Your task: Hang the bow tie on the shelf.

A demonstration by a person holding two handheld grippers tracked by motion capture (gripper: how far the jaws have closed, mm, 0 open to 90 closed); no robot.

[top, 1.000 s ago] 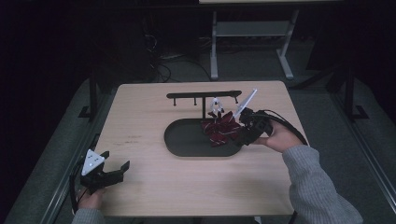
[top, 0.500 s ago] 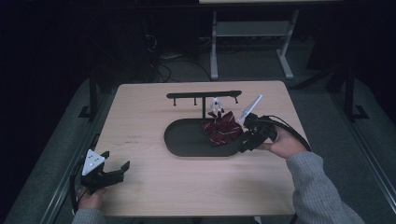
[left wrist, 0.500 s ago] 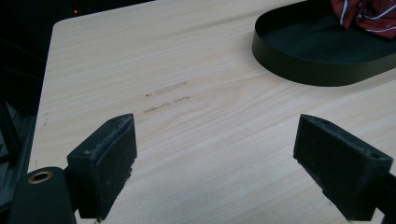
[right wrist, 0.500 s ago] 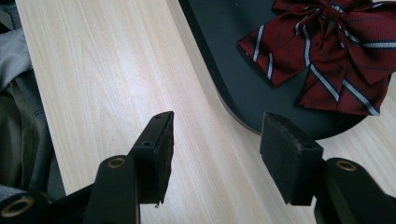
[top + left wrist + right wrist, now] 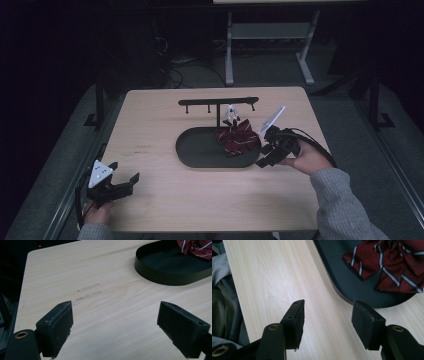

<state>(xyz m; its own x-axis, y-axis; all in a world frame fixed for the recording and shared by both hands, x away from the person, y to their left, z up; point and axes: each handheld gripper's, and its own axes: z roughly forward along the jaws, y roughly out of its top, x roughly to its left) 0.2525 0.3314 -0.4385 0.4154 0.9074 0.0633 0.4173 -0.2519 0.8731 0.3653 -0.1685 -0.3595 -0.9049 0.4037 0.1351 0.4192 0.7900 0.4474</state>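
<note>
Black tray [image 5: 200,152] holds striped bow tie [image 5: 236,140].

I can read no lettering, label, brand or number anywhere around my fingers, neither on the table, the dark tray nor the striped cloth lying in it.

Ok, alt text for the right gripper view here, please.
The right claw hangs open over a pale wooden table, holding nothing. Beyond its jaws, the black oval tray holds a dark red striped bow tie lying inside it.
</note>
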